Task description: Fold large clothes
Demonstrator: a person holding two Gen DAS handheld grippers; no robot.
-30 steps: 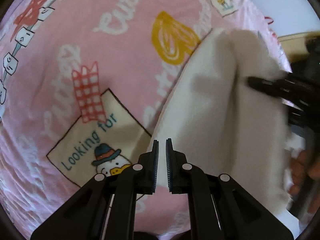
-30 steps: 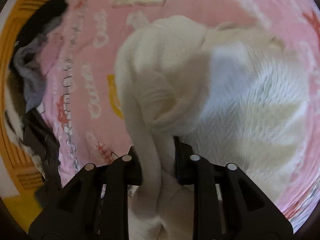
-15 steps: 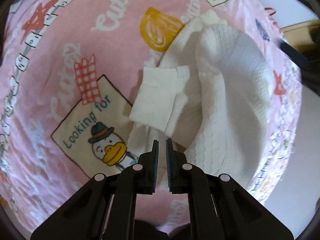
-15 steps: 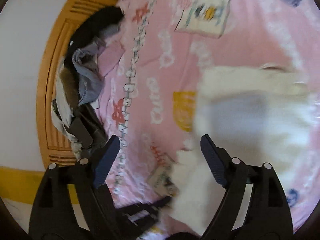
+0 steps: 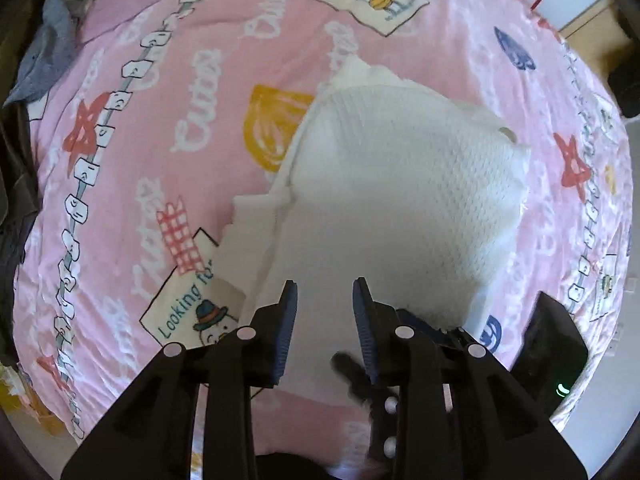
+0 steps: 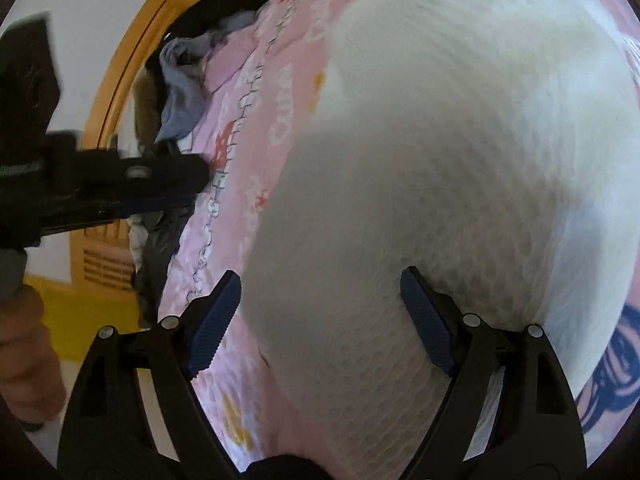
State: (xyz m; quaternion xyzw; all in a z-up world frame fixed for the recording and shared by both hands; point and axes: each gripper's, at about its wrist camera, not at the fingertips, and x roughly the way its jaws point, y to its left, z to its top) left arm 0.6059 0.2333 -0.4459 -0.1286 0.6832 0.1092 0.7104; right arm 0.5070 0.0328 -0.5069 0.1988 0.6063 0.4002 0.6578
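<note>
A white knitted garment (image 5: 400,184) lies folded in a heap on the pink printed bedsheet (image 5: 168,128). My left gripper (image 5: 324,312) is open and empty, above the garment's near edge. My right gripper (image 6: 320,316) is open wide and empty, low over the same white garment (image 6: 460,152), which fills its view. The left gripper also shows from the side in the right wrist view (image 6: 132,184), at the left. Part of the right gripper (image 5: 372,392) shows blurred under the left one.
A pile of dark and grey clothes (image 6: 188,68) lies at the bed's far end against an orange wooden headboard (image 6: 120,92). The same clothes (image 5: 52,40) show at the upper left of the left wrist view. A dark device (image 5: 552,360) sits at the lower right.
My right gripper let go of the white garment and opened wide, then dropped close over it. My left gripper opened from shut and rose back. The garment settled into a flatter folded heap.
</note>
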